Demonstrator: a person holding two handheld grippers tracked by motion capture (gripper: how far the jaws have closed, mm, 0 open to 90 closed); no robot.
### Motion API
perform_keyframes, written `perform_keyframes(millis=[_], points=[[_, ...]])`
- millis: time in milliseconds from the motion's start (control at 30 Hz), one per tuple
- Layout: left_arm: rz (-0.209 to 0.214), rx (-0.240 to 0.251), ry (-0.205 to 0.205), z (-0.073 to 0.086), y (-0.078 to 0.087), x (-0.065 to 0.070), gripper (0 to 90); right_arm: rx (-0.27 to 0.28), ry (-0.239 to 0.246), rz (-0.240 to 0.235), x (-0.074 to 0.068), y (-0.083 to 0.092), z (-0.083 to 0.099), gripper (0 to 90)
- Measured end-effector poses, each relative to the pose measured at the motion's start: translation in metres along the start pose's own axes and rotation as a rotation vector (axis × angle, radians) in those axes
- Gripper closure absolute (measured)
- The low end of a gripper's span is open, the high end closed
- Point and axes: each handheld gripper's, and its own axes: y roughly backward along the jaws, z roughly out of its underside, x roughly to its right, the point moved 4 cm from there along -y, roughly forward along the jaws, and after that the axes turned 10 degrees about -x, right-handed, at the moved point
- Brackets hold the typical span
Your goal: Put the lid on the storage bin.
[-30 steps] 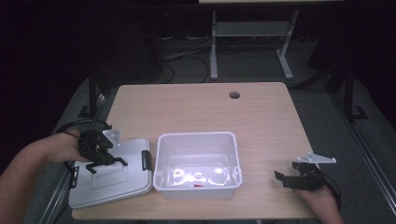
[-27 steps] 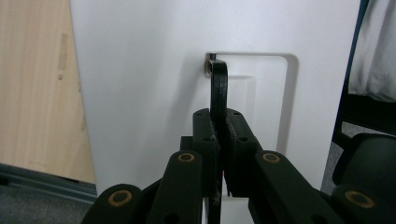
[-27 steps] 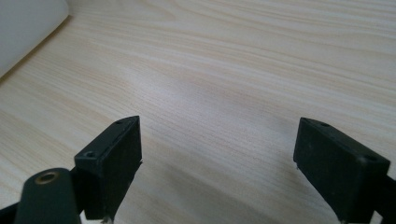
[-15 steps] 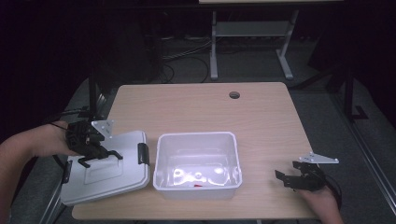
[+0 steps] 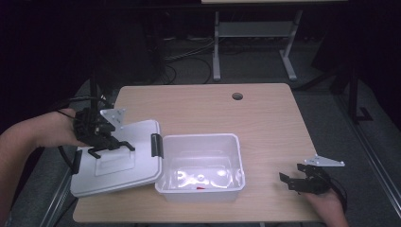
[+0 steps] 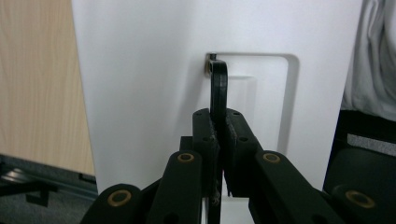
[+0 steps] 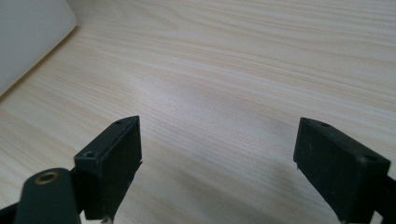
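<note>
A white box lid (image 5: 124, 168) with a black handle (image 5: 112, 146) hangs tilted over the table's left edge. My left gripper (image 5: 106, 144) is shut on that handle. In the left gripper view the jaws (image 6: 219, 123) pinch the thin black handle (image 6: 218, 88) against the white lid (image 6: 149, 84). The lid's right edge, with a black latch (image 5: 156, 145), sits by the left rim of an uncovered white box (image 5: 198, 137). My right gripper (image 5: 289, 181) rests open on the table at the right, with nothing between its pads (image 7: 217, 144).
The wooden table (image 5: 213, 109) has a round cable hole (image 5: 237, 96) near its far edge. A small red item (image 5: 201, 187) lies inside the box. The box's corner (image 7: 28, 37) shows at the upper left of the right gripper view. A metal stand (image 5: 255, 33) is on the floor beyond.
My left gripper has risen with the lid by its handle, so the lid now hangs tilted instead of lying flat. The right gripper has stayed in place.
</note>
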Motion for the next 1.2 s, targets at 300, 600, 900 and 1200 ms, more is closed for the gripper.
perform_keyframes(millis=[300, 600, 900, 1200], points=[[0.006, -0.002, -0.008, -0.05, 0.007, 0.002, 84.3, -0.016, 0.022, -0.003, -0.001, -0.002, 0.001, 14.8], [0.006, -0.022, -0.049, -0.094, 0.009, 0.006, 84.4, -0.015, 0.033, -0.013, -0.002, -0.002, -0.001, 14.7], [0.018, -0.022, -0.068, -0.128, 0.007, 0.015, 84.3, -0.014, 0.041, -0.004, -0.003, -0.003, -0.001, 14.7], [0.006, -0.047, -0.112, -0.158, 0.011, 0.024, 84.3, -0.019, 0.039, -0.008, -0.003, -0.004, 0.0, 14.8]])
